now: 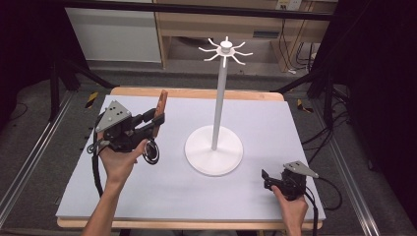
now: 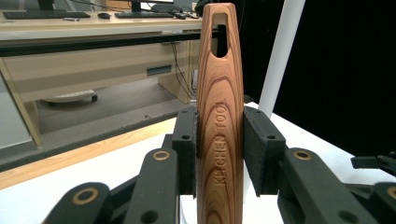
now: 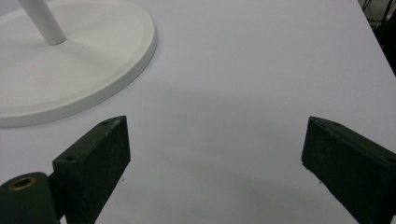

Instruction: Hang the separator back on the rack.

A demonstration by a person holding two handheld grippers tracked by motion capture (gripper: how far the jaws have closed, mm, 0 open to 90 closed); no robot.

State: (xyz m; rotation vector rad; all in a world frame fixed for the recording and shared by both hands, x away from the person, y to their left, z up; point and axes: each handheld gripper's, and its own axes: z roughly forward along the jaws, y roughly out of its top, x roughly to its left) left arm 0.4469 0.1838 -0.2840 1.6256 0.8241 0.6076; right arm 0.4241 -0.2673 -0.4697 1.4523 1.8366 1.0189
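Wooden kitchen utensil with a reddish-brown grained handle [image 2: 219,121] is sitting upright between the two black pads of the left gripper [image 1: 152,121], which are pinching it firmly at mid-handle; in the high view it is standing at the left of the frame, above the white table [image 1: 147,196], with its dark wire end [image 1: 151,151] hanging below the hand. The right gripper [image 3: 215,154] is resting at the lower right with its jaws spread wide and nothing between them. I judge the work to be hanging the utensil on the tall white stand [image 1: 216,98] with small hooks [image 1: 225,50] on top. The slot is narrow and the hooks thin, so a tilted approach could miss, or push the light stand over. The left gripper view is showing the slot [image 2: 220,35] and the engraved words, which the high view is not resolving; the high view is giving the hooks.
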